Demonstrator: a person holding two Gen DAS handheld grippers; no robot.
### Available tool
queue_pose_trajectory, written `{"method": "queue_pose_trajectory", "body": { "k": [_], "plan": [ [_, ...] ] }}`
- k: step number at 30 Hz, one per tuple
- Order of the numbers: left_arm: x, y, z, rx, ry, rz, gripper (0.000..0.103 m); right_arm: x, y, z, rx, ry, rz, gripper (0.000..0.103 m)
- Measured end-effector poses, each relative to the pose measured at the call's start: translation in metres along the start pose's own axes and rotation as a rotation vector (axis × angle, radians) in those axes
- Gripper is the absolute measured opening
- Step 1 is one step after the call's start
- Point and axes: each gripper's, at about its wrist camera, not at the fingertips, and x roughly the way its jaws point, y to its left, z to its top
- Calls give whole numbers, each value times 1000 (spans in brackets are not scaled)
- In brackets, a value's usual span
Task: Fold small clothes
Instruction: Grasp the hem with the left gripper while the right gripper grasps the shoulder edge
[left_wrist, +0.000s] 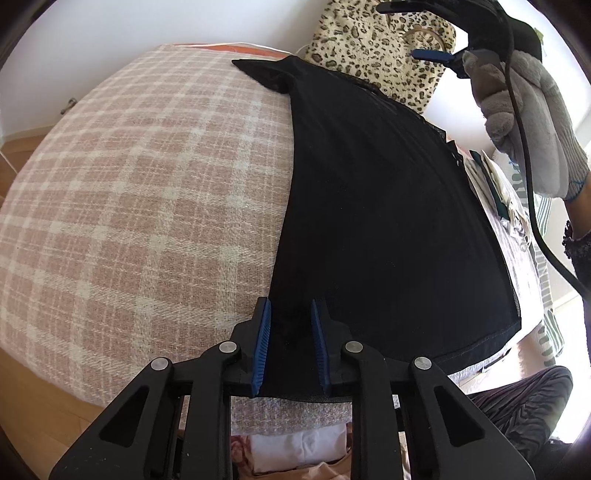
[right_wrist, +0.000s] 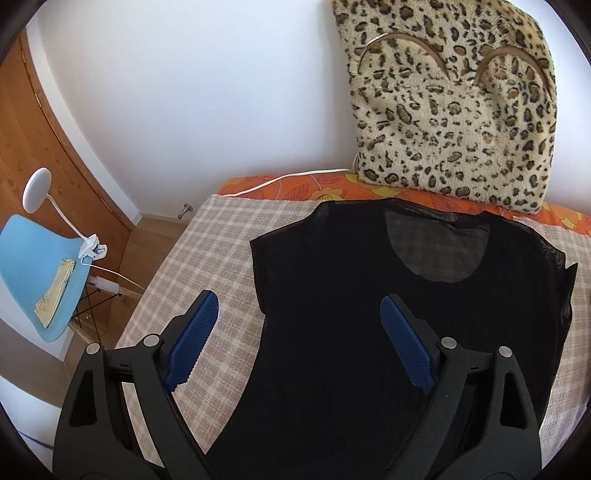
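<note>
A sheer black sleeveless top (left_wrist: 388, 221) lies flat on the pink-and-white checked blanket (left_wrist: 147, 184), its neckline toward the wall. My left gripper (left_wrist: 291, 314) stands at the top's near hem corner, jaws narrow, with black fabric in the gap; the blue pads (left_wrist: 263, 343) do not visibly press it. In the right wrist view my right gripper (right_wrist: 299, 299) hovers wide open over the top's (right_wrist: 332, 314) left side, one finger over the blanket (right_wrist: 221, 229), nothing held. That same right gripper (left_wrist: 413, 31) shows at the left view's upper right in a grey-gloved hand (left_wrist: 524, 122).
A leopard-print cushion (right_wrist: 454, 103) leans on the wall behind the top, on an orange floral sheet (right_wrist: 295, 184). Left of the bed stands a blue chair (right_wrist: 40, 266) with a clip lamp (right_wrist: 37, 188) and a folded cloth. More clothes (left_wrist: 498, 192) are piled right of the top.
</note>
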Motion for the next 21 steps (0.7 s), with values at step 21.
{"method": "queue_pose_trajectory", "body": {
  "k": [21],
  "plan": [
    [3, -10, -1, 44, -49, 33, 18, 207, 66, 47, -22, 213, -10, 72]
  ]
}}
